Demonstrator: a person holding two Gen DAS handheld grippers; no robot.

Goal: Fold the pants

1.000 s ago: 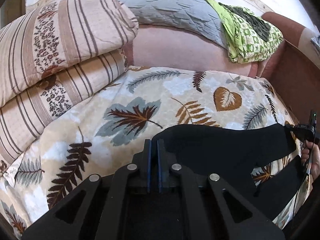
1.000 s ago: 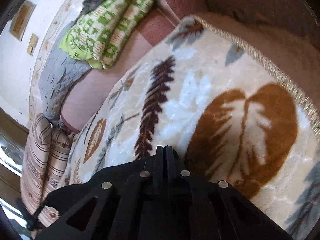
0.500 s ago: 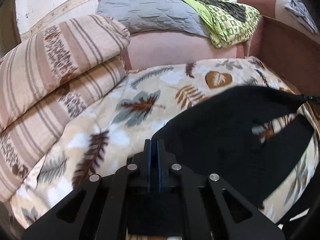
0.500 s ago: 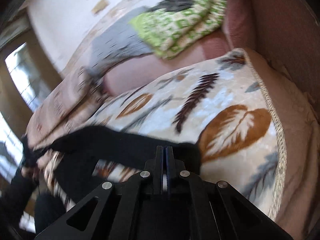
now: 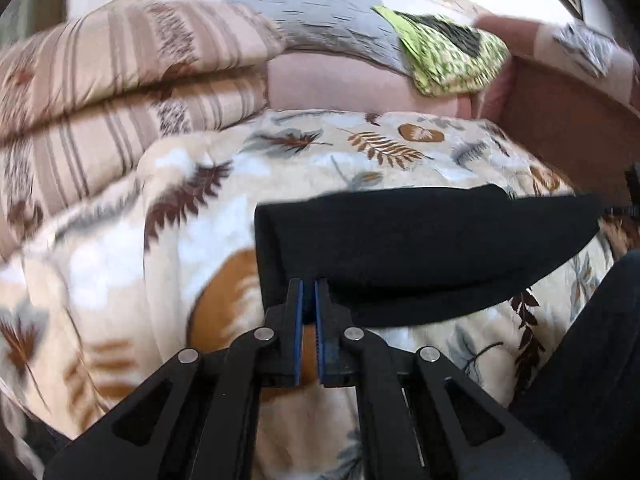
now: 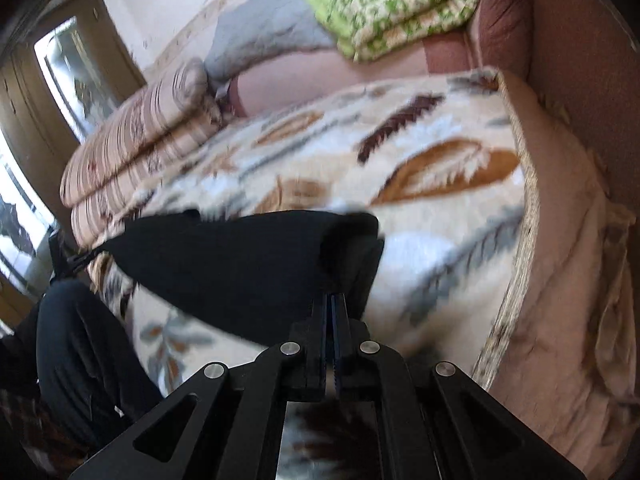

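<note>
Pants (image 5: 420,248) stretch as a black band across the frame's middle, hanging above the leaf blanket (image 5: 120,260) between my two tools. I judge this the carry stage of a fold, cloth doubled and taut. Left tool (image 5: 307,292), lower centre, is pinched on one end; right tool (image 6: 331,304) is clamped on the other. Next I should lower both ends evenly onto the blanket, edges aligned, before letting go.

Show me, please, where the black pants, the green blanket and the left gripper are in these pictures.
pants (image 5: 420,248), left wrist view, middle of the black cloth
green blanket (image 6: 392,4), right wrist view, middle of the folded stack
left gripper (image 5: 307,286), left wrist view, between the fingertips at the cloth edge
</note>
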